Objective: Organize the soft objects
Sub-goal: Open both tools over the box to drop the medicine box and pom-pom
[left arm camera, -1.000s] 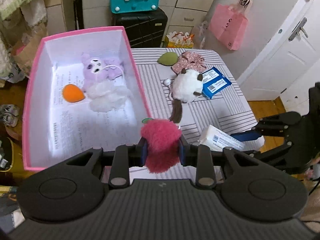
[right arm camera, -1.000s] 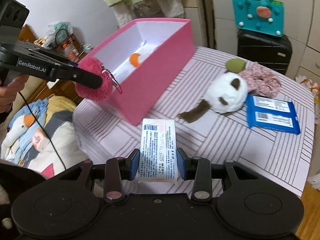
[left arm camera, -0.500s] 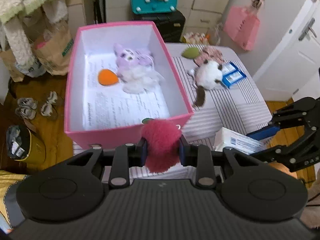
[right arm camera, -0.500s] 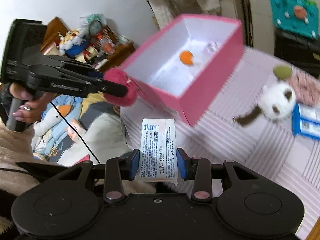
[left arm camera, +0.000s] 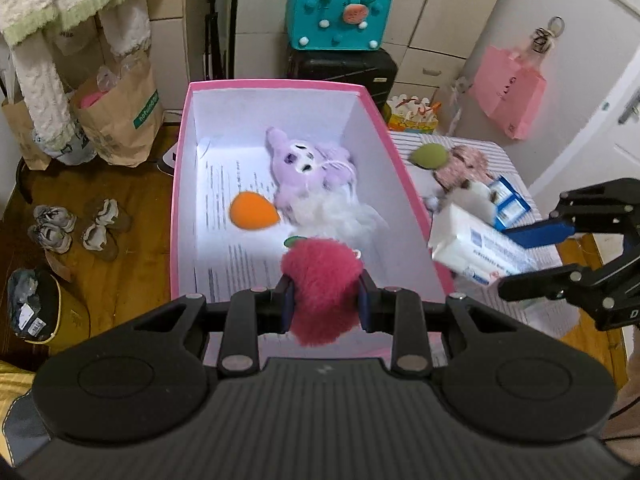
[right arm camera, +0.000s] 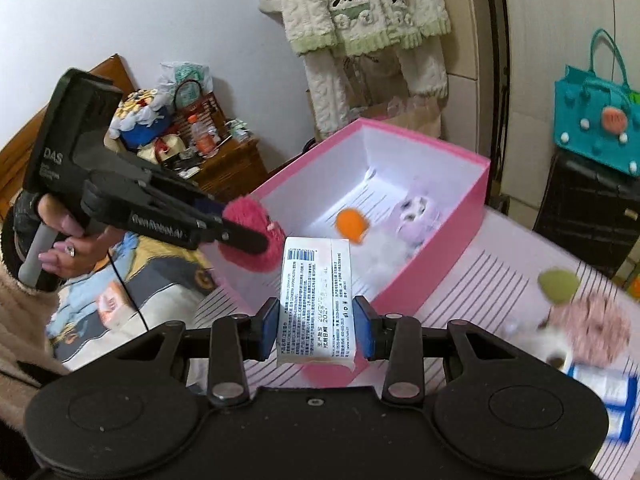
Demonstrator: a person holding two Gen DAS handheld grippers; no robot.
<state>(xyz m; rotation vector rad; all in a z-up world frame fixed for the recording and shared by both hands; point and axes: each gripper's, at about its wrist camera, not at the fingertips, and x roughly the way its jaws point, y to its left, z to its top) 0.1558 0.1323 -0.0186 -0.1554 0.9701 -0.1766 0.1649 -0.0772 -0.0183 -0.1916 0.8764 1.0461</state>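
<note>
Both tongs had been carried from beside the worktop's near edge toward the open pink cardboard box (left arm camera: 182, 184), whose mouth filled far more of each wrist view than a second before. Neither grip had been altered over that time.

The left tongs (left arm camera: 323, 300) were clamped almost fully together on a fluffy crimson pompom charm (left arm camera: 322, 286), the fur bulging out above and below the blue pads. The right tongs (right arm camera: 316, 330) were held partly open and were pressed against the two long sides of a white rectangular tissue pack with printed label (right arm camera: 316, 300), its long axis running straight ahead along the fingers, toward 12 o'clock.

From the left tongs the box interior was seen at 12 o'clock, with the pompom judged to be already over the near wall. From the right tongs the box lay at 1 o'clock, and the pack was judged to be only at the box's near corner. The left hand was therefore taken to be the nearer one for a drop.

Inside the box a lilac plush animal (left arm camera: 308, 160), an orange egg-shaped sponge (left arm camera: 253, 216) and a white fluffy tuft (left arm camera: 336, 212) were lying at the far half, so the near half of the floor was left bare.
</note>
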